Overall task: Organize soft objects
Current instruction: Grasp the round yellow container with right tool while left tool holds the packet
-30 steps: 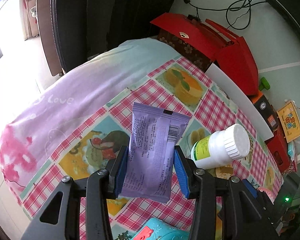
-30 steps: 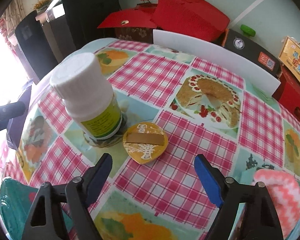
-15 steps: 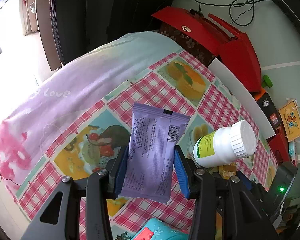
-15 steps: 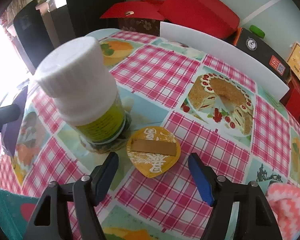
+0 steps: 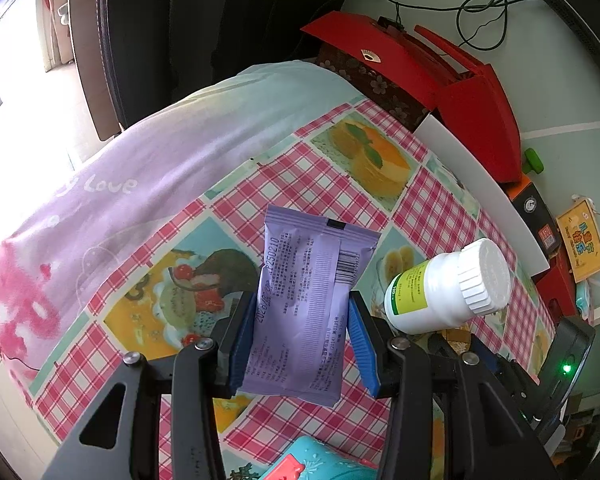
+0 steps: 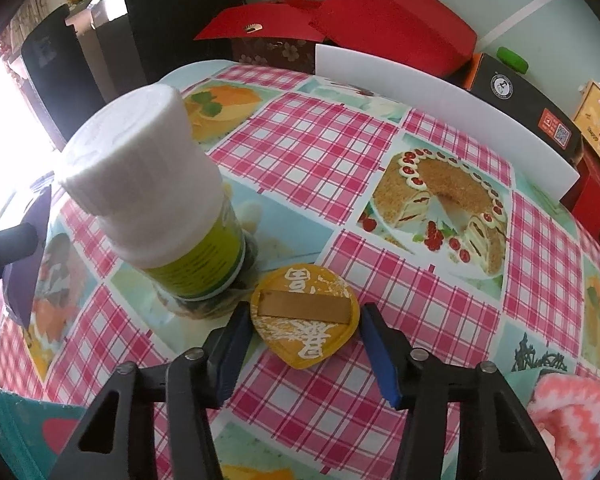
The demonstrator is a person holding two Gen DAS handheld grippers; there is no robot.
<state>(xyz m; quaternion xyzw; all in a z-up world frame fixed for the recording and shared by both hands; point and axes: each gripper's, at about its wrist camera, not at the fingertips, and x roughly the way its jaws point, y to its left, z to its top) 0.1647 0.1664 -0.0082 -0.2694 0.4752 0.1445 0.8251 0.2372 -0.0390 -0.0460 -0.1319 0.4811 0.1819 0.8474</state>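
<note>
1. The left gripper [image 5: 300, 344] is pinching a purple snack packet [image 5: 304, 304] between its blue pads, holding it upright above the checked tablecloth [image 5: 312, 184] with its printed back facing the camera.
2. The packet's top edge is rising well clear of the fingers, and its bottom edge is hanging just below them.
3. Over on the right gripper [image 6: 304, 340], the jaws are closing around a small yellow cup [image 6: 306, 316] with a foil lid, which is sitting on the cloth between the pads; the left pad is looking right up against the rim, while a sliver of cloth is showing beside the right pad.
4. A white pill bottle [image 6: 156, 200] with a green label is standing just behind and left of the cup, almost touching it.
5. A pink-and-white knitted piece [image 6: 572, 416] is lying at the lower right corner of that view.
6. A teal pouch [image 5: 320, 460] is peeking in at the near edge under the left gripper.
7. Red boxes [image 6: 380, 16] are stacked behind the table.
</note>
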